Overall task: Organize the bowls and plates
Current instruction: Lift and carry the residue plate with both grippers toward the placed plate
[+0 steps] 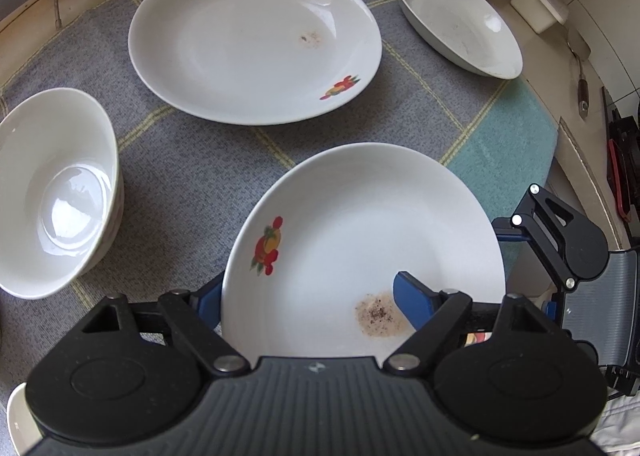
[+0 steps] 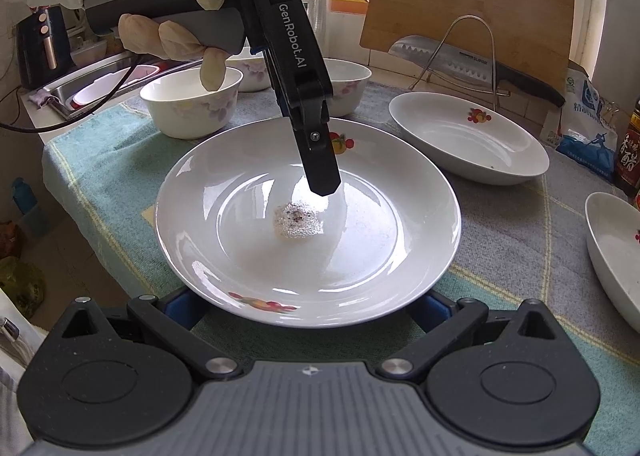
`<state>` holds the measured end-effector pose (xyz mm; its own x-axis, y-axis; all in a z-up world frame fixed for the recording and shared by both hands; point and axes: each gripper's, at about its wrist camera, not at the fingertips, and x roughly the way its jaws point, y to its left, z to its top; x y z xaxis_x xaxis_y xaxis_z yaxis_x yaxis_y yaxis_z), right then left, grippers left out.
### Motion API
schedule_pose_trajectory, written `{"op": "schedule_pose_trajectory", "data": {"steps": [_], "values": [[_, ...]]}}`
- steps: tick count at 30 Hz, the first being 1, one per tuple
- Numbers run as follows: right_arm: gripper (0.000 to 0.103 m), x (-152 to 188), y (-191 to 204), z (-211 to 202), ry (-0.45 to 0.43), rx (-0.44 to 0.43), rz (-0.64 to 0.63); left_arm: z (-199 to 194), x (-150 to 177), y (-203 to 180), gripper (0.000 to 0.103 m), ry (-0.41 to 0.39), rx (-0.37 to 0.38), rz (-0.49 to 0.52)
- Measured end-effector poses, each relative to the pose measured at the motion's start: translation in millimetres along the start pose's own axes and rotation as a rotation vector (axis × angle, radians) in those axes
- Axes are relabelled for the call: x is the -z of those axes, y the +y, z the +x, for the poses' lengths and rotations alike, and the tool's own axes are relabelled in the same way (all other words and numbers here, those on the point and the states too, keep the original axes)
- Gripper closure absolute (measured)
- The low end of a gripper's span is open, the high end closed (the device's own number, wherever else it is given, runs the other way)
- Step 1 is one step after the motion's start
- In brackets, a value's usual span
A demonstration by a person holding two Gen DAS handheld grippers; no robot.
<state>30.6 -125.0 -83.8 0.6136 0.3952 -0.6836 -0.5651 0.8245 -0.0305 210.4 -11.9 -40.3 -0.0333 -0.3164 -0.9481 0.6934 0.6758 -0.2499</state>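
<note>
left wrist view: the left gripper (image 1: 308, 306) fills the bottom of the frame, its blue fingers pinching the soiled plate (image 1: 368, 240) at lower centre, one finger under the rim at lower left and the other lying on the plate's inner face beside a brown speckled stain (image 1: 378, 314). a larger fruit-print plate (image 1: 256, 40) lies at upper centre on the grey checked cloth (image 1: 192, 172). a deep dish (image 1: 456, 20) sits at upper right, a white bowl (image 1: 56, 192) at the left edge. the right gripper (image 1: 560, 240) shows at the right edge.

right wrist view: the right gripper (image 2: 308, 306) at the bottom stands spread, its blue fingers flanking the near rim of the same plate (image 2: 308, 216) at centre; contact cannot be told. a gloved hand (image 2: 160, 4) at upper left holds the left gripper (image 2: 320, 172), its tip down inside the plate. flowered bowls (image 2: 192, 104) stand behind.
</note>
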Motion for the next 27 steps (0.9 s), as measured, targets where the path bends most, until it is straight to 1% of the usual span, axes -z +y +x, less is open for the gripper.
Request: {"op": "schedule_pose_trajectory", "data": {"steps": [6, 13, 22, 27], "values": [[0.0, -3, -6, -7, -0.002, -0.002, -0.008, -9, -3, -6, 0.019, -0.023, -0.002, 0.006], [0.0, -11, -23, -21, -0.025, -0.006, -0.022, -20, -15, -19, 0.019, -0.052, -0.018, 0.005], [0.0, -15, -57, -40, -0.049, 0.009, -0.039, -22, -46, -40, 0.019, -0.079, -0.027, 0.015], [0.0, -11, -80, -52, -0.059, 0.033, -0.037, -17, -71, -58, 0.019, -0.086, -0.026, 0.035]]}}
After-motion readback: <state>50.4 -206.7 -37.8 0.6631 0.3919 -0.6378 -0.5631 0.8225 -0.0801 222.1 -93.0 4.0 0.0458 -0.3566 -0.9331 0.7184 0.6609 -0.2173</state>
